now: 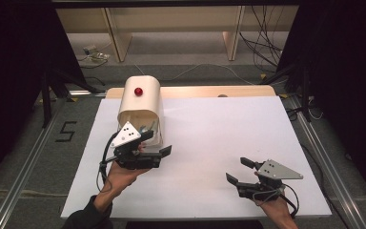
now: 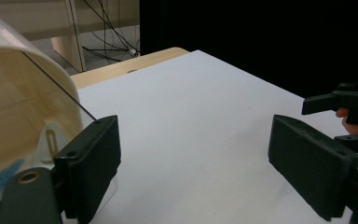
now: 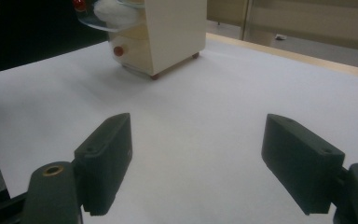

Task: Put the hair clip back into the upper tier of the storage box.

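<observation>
Hovering left gripper [image 1: 158, 143] at bread box [image 1: 139, 110], jaws spread, clear lid [image 2: 51, 88] just beside one jaw. Right gripper [image 1: 242, 170] spread too, empty, box well ahead. Risk: jaw bumps the lid edge, box skids on white sheet [image 1: 209, 143].
</observation>
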